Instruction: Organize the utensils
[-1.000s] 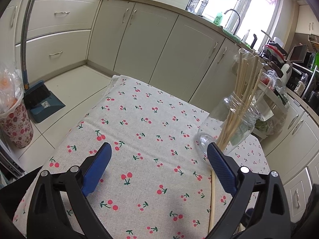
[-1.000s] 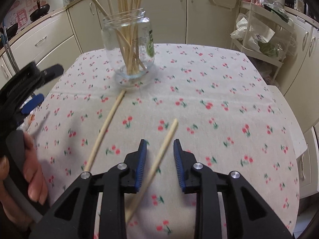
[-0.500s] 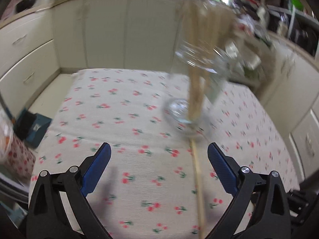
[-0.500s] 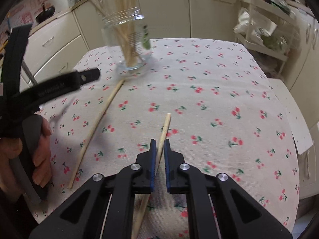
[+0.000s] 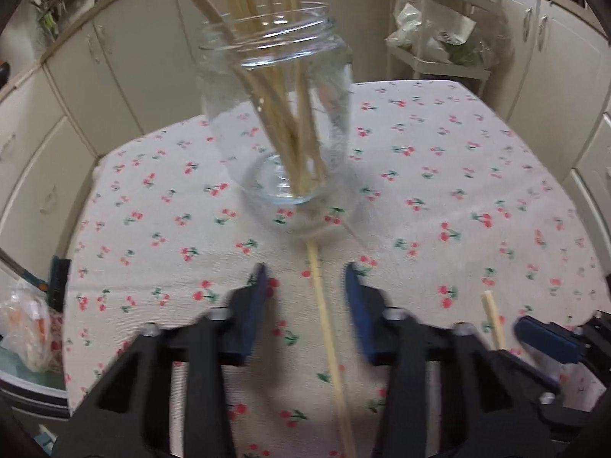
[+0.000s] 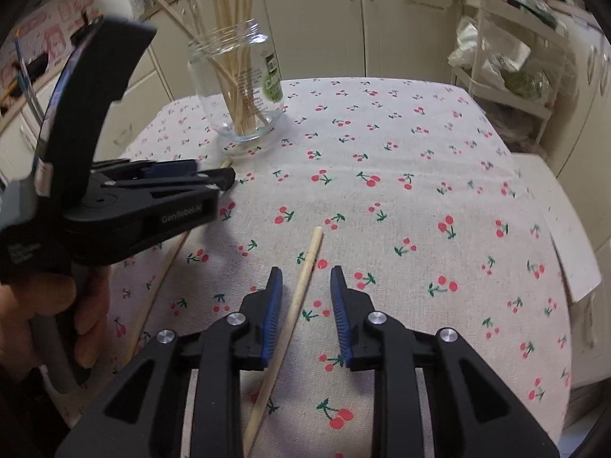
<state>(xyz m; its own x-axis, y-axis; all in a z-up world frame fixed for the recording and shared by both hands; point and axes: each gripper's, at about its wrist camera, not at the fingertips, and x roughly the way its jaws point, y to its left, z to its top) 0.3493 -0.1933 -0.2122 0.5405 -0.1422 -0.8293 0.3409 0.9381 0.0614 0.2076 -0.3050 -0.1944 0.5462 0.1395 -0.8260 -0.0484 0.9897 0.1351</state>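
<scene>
A clear glass jar [image 5: 275, 122] with several wooden chopsticks standing in it sits on the cherry-print tablecloth [image 5: 458, 191]; it also shows in the right wrist view [image 6: 240, 87]. One loose chopstick [image 5: 328, 336] lies flat between the open jaws of my left gripper [image 5: 305, 278], its far tip near the jar's base. A second loose chopstick [image 6: 294, 313] lies flat between the open jaws of my right gripper [image 6: 305, 278]. Neither chopstick is clamped. The left gripper [image 6: 214, 175] shows at the left of the right wrist view, over the first chopstick [image 6: 152, 297].
Cream kitchen cabinets [image 5: 114, 61] surround the table. A white wire rack [image 6: 508, 61] with bags stands beyond the far right corner. A bag [image 5: 26, 328] sits on the floor at the left. The table's edges fall away close on the left and right.
My left gripper swung round toward the jar, came down over the left chopstick and narrowed its jaws. My right gripper, nearly shut around its chopstick half a second ago, has opened again.
</scene>
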